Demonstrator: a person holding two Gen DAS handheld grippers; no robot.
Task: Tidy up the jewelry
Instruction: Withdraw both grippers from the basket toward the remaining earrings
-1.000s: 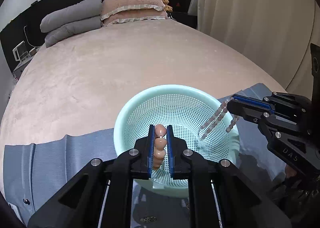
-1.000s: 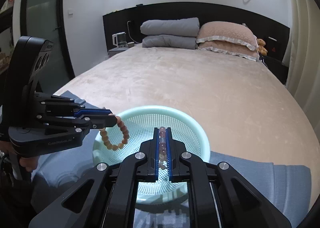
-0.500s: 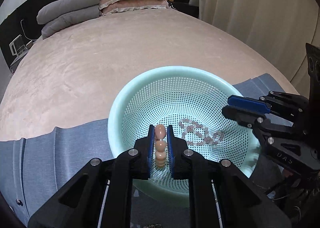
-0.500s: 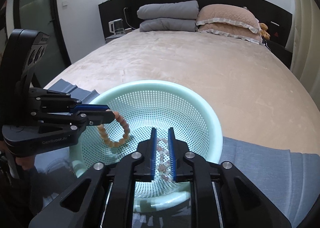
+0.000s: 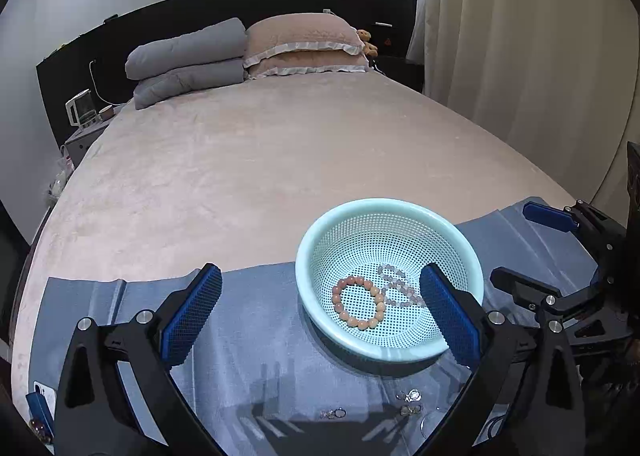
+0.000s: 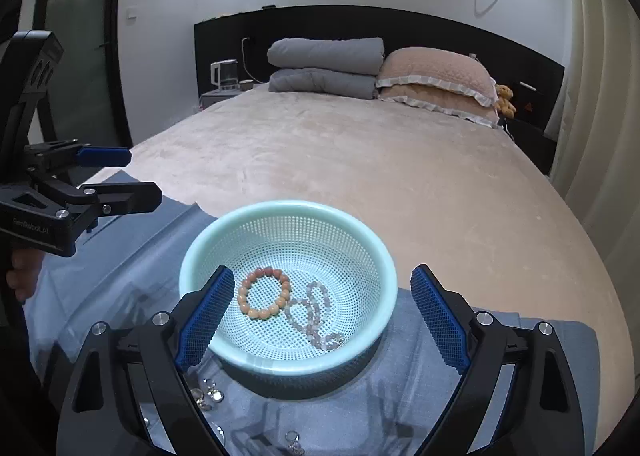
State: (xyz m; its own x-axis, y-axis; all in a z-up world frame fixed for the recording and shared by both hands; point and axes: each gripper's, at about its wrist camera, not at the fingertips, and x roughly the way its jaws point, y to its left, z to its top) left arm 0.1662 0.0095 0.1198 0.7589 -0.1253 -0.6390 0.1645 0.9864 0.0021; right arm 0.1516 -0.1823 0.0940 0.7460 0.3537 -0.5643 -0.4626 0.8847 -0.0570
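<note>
Left gripper wide open, blue pads spread, nothing between them; jaws have just been opening. Right gripper also wide open and empty, jaws have just been opening too. Each gripper shows in the other's camera, off to the side of the basket, fingers apart. A hand is partly visible on the left gripper's grip, at the left edge of the right wrist view.

Small rings and earrings lie loose on the blue cloth near its front edge, just in front of the basket; a few more small pieces show there in the left wrist view, too small to tell apart.

Mint green perforated basket sits on the blue cloth, toward its back edge, at the foot end of the bed. Inside on the basket floor: orange bead bracelet lying flat as a ring, and pale pink-grey bead strand in loose loops just beside it, seems touching. Neither gripper touches them.

Beyond the cloth, beige bed cover, bare. At the head end: two folded grey quilts stacked, two pink frilled pillows stacked beside them, small teddy bear at the pillows' far corner. Black headboard behind. Kettle on the nightstand past the bed's corner. Curtain along the other side.
</note>
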